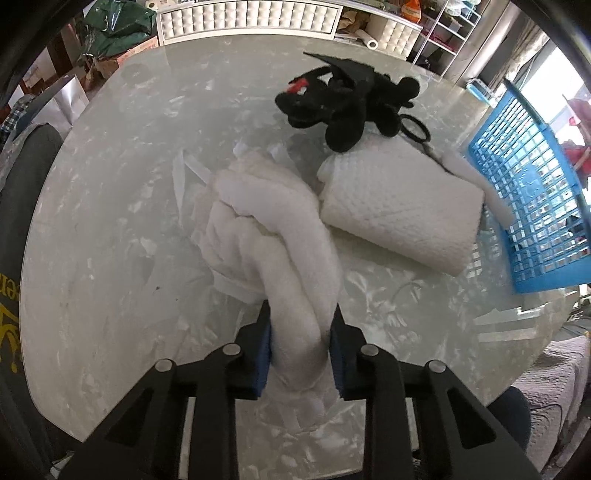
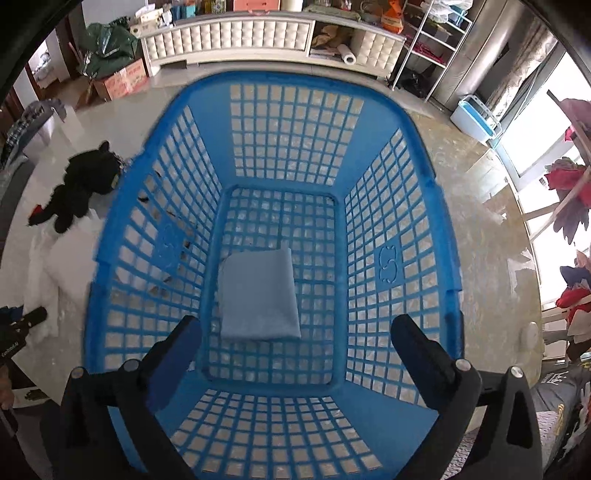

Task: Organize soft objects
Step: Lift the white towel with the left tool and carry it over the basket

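My left gripper [image 1: 300, 325] is shut on a fluffy white towel [image 1: 273, 236], whose bunched end sits squeezed between the blue pads while the rest trails away over the pale marble table [image 1: 110, 229]. Beside it lies a folded white waffle cloth [image 1: 399, 206], with a black plush toy [image 1: 332, 107] on its far end. My right gripper [image 2: 295, 332] stands open above the blue plastic basket [image 2: 436, 206], nothing between its fingers. A folded light-blue cloth [image 2: 258, 295] lies flat on the basket floor. The plush toy [image 2: 77, 192] shows left of the basket.
The blue basket [image 1: 532, 192] stands at the right of the table, close to the waffle cloth. A black hair tie [image 1: 415, 127] lies by the plush. A white padded cabinet [image 1: 251, 18] and wire shelves [image 2: 428, 40] stand beyond the table. A dark chair back [image 1: 18, 206] is at the left.
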Motion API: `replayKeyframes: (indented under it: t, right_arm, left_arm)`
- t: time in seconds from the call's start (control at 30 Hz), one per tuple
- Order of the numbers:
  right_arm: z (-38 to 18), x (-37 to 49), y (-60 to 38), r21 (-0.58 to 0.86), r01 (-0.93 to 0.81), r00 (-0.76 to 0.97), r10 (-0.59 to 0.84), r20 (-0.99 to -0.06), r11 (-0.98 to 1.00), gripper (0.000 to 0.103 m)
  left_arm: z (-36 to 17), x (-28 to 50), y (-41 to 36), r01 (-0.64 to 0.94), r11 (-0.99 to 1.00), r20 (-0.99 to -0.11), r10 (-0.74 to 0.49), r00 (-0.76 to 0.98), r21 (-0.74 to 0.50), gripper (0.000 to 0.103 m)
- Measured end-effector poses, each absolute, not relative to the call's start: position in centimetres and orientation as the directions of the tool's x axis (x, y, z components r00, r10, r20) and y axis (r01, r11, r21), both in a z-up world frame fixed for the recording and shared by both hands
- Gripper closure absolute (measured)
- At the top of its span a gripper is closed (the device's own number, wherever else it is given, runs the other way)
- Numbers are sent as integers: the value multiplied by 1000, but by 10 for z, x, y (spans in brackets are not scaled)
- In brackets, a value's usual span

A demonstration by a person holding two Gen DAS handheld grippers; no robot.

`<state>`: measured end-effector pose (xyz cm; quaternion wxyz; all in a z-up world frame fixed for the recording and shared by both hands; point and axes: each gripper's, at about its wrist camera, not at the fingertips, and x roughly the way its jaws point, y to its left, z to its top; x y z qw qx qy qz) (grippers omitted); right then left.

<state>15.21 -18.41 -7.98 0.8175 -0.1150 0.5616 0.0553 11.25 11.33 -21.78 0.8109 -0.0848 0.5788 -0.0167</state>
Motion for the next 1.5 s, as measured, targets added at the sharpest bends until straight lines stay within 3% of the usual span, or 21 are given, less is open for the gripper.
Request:
replayKeyframes:
  t: [0.57, 1.5]
  right_arm:
    - [-38, 111, -153, -80, -278, 450, 57, -891, 957, 0]
    - [-26, 70, -202, 18, -230, 469, 127, -874, 973, 0]
  left_arm:
    - [-120, 71, 118, -24, 981, -882, -161, 444, -192, 79]
    - [-26, 86, -25, 335, 924, -789, -344, 510, -187, 79]
